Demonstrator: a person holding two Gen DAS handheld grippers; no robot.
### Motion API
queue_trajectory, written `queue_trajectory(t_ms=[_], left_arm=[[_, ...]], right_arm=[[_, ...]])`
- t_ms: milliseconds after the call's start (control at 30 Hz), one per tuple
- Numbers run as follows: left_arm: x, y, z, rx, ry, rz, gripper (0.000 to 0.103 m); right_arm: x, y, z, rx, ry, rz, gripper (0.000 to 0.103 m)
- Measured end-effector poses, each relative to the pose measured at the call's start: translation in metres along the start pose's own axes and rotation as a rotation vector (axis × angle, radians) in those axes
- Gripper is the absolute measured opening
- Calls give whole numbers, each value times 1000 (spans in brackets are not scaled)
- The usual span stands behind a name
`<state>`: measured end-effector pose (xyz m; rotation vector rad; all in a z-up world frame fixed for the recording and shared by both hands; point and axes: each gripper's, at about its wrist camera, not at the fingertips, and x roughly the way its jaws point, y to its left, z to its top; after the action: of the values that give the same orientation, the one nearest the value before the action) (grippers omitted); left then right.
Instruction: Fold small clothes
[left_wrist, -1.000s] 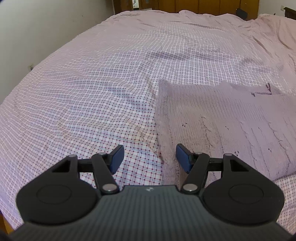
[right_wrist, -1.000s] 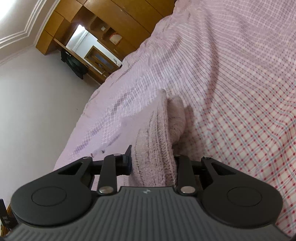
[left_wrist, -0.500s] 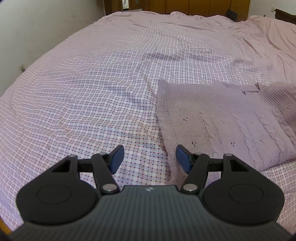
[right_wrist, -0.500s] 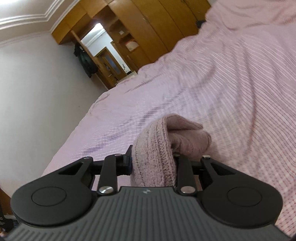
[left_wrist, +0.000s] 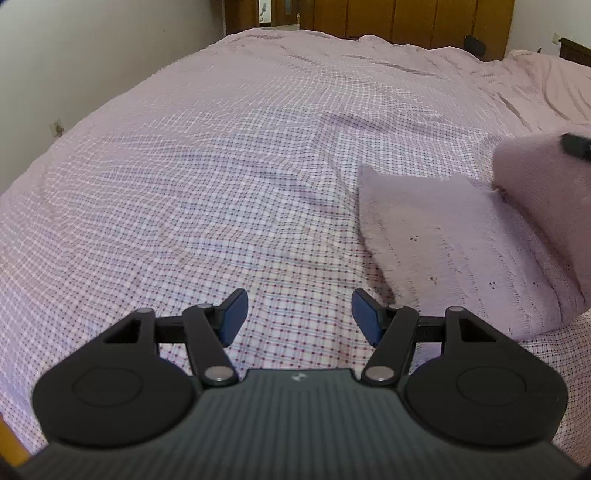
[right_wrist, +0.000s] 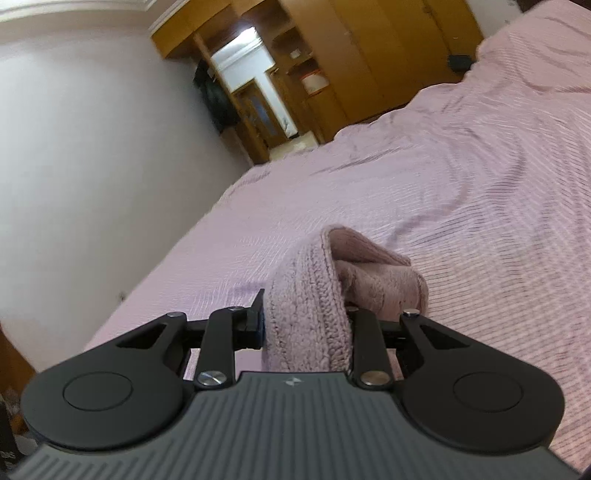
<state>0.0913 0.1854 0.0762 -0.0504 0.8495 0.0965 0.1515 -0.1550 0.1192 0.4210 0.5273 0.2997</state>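
Observation:
A pale pink knitted garment lies on the checked bedspread, at the right of the left wrist view. Its right part is lifted into a raised fold, with a dark tip of the other gripper showing at the frame's right edge. My left gripper hovers open over bare bedspread, just left of the garment's near corner, nothing between its blue pads. My right gripper is shut on a thick bunch of the knitted garment, which bulges up between the fingers, held above the bed.
The bed fills most of both views. A white wall runs along its left side. Wooden wardrobes and an open doorway stand beyond the far end. A small dark object lies at the bed's far edge.
My right gripper has risen and rolled, carrying the garment's edge up and over; the fold now stands raised at the right of the left view. My left gripper has drifted left, off the garment.

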Motion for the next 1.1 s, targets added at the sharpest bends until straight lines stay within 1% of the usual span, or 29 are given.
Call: queue_trajectory(t_ms=[200,333,400,433,500,567,633,700,767,833,900,933,967,1033,1100], left_arm=[[3,12,-6,-17,12,6,64],[6,18,-9,-25,17,9,64],[6,19,-9,-26,14,8,64],[6,20,-9,-28,11,5,64],[6,19,-9,-31,7,-3,64],[5,16,-8,-35,-4,-17,64],[3,11,-5,-42,-20,-42,64],[1,5,0,-47,-45,-86,64],[-2,-4,6,-45,-70,-126,64],[-3,-17,13,-25,-93,-165,64],[-3,-32,19,2,-117,-193,71],[-2,-42,22,21,-136,-201,77],[-1,-49,24,38,-148,-202,79],[6,-67,29,87,-159,-204,79],[13,-84,33,131,-159,-210,79]], right_arm=[[45,58,-36,-154,133,-29,28],[67,83,-65,-256,229,-38,29],[72,92,-79,-290,279,-27,36],[74,91,-83,-293,287,-11,43],[66,97,-89,-302,277,19,48],[55,94,-89,-293,266,56,54],[46,86,-83,-263,262,99,55],[29,79,-79,-238,242,123,57],[14,73,-74,-232,220,129,60],[5,67,-72,-226,195,112,61],[-4,55,-68,-224,173,81,62],[-8,50,-67,-225,164,60,64],[-10,42,-65,-225,155,36,66],[-15,28,-64,-220,147,-13,66],[-15,13,-63,-189,148,-50,66]])
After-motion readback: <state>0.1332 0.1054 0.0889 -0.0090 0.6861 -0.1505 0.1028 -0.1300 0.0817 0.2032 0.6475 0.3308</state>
